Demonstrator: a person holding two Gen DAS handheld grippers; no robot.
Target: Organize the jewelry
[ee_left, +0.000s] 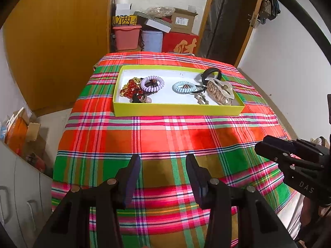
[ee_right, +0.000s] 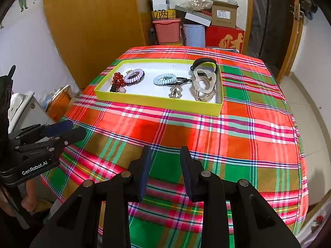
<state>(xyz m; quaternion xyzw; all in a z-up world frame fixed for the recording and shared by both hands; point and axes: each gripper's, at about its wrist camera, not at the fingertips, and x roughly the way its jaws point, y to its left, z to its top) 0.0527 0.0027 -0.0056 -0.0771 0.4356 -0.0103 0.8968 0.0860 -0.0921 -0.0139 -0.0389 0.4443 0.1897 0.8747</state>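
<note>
While all the jewelry (ee_left: 178, 87) lay inside the yellow tray (ee_left: 178, 109), both grippers, left (ee_left: 163, 161) and right (ee_right: 165, 153), hung with jaws apart and empty; which step applied was unclear.

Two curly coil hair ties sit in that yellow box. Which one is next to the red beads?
The lilac coil tie, toward the tray's left end, touching the red bead bracelet. The pale blue coil tie lies apart, mid-tray.

Home room: wardrobe (ee_right: 91, 31), stacked boxes (ee_right: 224, 14)
</note>
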